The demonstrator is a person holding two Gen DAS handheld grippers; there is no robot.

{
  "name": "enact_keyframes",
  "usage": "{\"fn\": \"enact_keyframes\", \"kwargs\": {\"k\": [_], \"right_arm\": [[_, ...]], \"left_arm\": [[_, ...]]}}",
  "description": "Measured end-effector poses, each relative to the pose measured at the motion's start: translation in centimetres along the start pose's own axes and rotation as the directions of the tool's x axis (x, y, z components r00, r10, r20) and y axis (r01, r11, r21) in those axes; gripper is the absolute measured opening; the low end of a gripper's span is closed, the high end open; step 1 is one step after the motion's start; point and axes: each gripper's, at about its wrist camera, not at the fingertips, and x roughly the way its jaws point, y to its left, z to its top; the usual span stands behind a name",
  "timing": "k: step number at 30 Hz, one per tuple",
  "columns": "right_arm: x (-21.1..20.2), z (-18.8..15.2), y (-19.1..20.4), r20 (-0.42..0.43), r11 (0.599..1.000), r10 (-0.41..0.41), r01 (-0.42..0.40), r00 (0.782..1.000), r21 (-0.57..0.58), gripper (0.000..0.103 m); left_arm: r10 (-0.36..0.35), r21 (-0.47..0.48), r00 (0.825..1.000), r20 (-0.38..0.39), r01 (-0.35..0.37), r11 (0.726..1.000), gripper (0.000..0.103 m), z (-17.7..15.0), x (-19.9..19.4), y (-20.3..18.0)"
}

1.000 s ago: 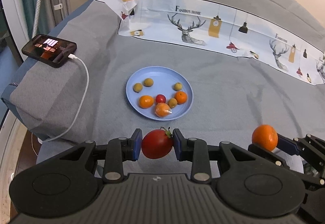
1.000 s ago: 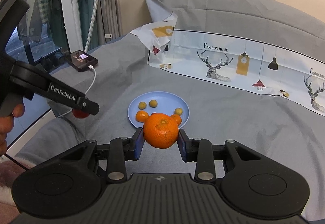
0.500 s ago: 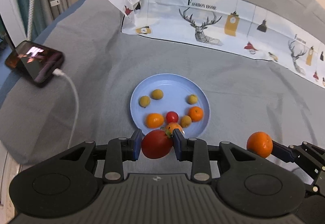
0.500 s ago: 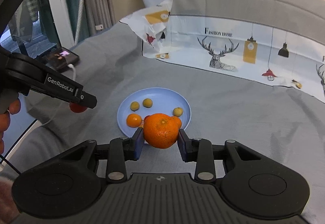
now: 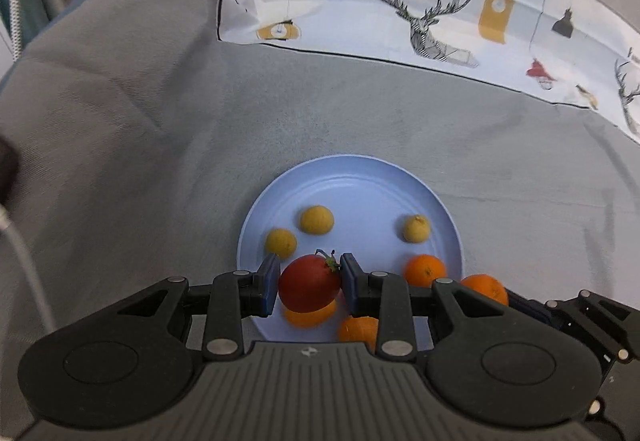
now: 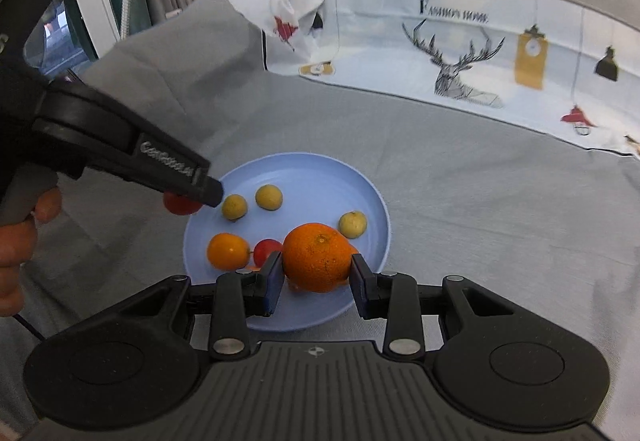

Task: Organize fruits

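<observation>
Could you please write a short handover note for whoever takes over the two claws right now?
Left claw: shut on a red tomato, over the near left part of the blue plate.
Right claw: shut on an orange, over the near part of the plate.
Plate: sits on the grey cloth and holds three small yellow fruits, a few small oranges and a small red tomato.
Done: both fruits picked up and brought to the plate.
Left: lower each into a free spot on the plate, then open and withdraw.
</observation>
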Motion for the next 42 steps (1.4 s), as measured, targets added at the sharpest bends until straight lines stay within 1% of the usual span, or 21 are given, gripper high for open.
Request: {"fn": "enact_keyframes", "kwargs": {"k": [5,6,7,8,9,10,11,13,16,18,21,25,29,35,37,42], "right_arm": [[3.3,0.7,-0.2,-0.024,1.000,0.007,-0.007,1.000,-0.016,0.037],[3.8,0.8,-0.1,-0.027,1.000,0.006,-0.007,1.000,-0.021,0.037],[4.2,0.9,-0.2,-0.030,0.999,0.010,-0.011,0.999,-0.031,0.038],[4.5,1.1,-0.2,-0.031,0.999,0.019,-0.021,0.999,-0.040,0.038],[4.6,1.3,-0.2,-0.025,0.999,0.024,-0.025,0.999,-0.043,0.044],[4.6,1.5,-0.1,-0.017,0.998,0.024,-0.025,1.000,-0.051,0.056],[4.4,1.6,0.0,-0.009,0.998,0.018,-0.019,1.000,-0.063,0.062],[3.5,1.6,0.2,0.009,0.996,0.000,0.001,1.000,-0.086,0.080],[1.7,1.1,0.4,0.004,0.996,-0.027,0.027,1.000,-0.084,0.089],[0.3,0.6,0.6,-0.015,0.997,-0.033,0.032,0.999,-0.066,0.091],[-2.4,-0.5,1.2,-0.013,0.997,-0.049,0.049,0.999,-0.055,0.096],[-5.9,-2.0,2.7,0.027,0.994,-0.088,0.090,0.996,-0.069,0.099],[-8.8,-3.3,3.6,0.075,0.989,-0.132,0.137,0.988,-0.052,0.101],[-11.7,-5.1,4.0,0.124,0.978,-0.208,0.210,0.970,-0.003,0.102],[-12.5,-5.5,4.2,0.145,0.977,-0.214,0.214,0.966,0.013,0.102],[-14.2,-6.6,5.2,0.185,0.976,-0.215,0.219,0.959,0.001,0.102]], "left_arm": [[0.015,0.009,1.000,-0.020,-0.015,1.000,0.037,1.0,2.6,0.0],[0.013,0.010,1.000,-0.021,-0.013,1.000,0.039,1.1,2.9,0.1],[0.009,0.013,1.000,-0.019,-0.009,1.000,0.052,1.3,3.0,0.1],[0.008,0.010,1.000,-0.010,-0.008,1.000,0.074,1.4,2.9,0.2],[0.010,0.000,1.000,0.014,-0.010,1.000,0.086,1.5,2.5,0.3],[0.017,-0.006,0.999,0.039,-0.017,1.000,0.102,1.4,2.0,0.4],[0.026,-0.008,0.998,0.064,-0.026,1.000,0.103,1.3,1.3,0.5],[0.032,0.009,0.997,0.070,-0.032,0.999,0.103,1.2,0.4,0.4],[0.039,0.012,0.997,0.060,-0.040,0.999,0.103,0.2,-1.4,0.6],[0.043,0.007,0.997,0.066,-0.043,0.999,0.103,-0.9,-3.0,0.8],[0.044,-0.003,0.996,0.073,-0.044,0.999,0.103,-2.9,-5.6,1.0],[0.043,-0.008,0.995,0.093,-0.042,0.999,0.103,-5.8,-8.8,0.9],[0.057,-0.028,0.992,0.112,-0.055,0.998,0.103,-8.1,-11.3,1.3],[0.077,-0.069,0.987,0.144,-0.067,0.995,0.103,-10.7,-13.9,1.9],[0.080,-0.070,0.985,0.156,-0.070,0.995,0.103,-11.4,-14.5,2.0],[0.083,-0.068,0.981,0.173,-0.073,0.995,0.103,-12.8,-15.4,1.9]]}}
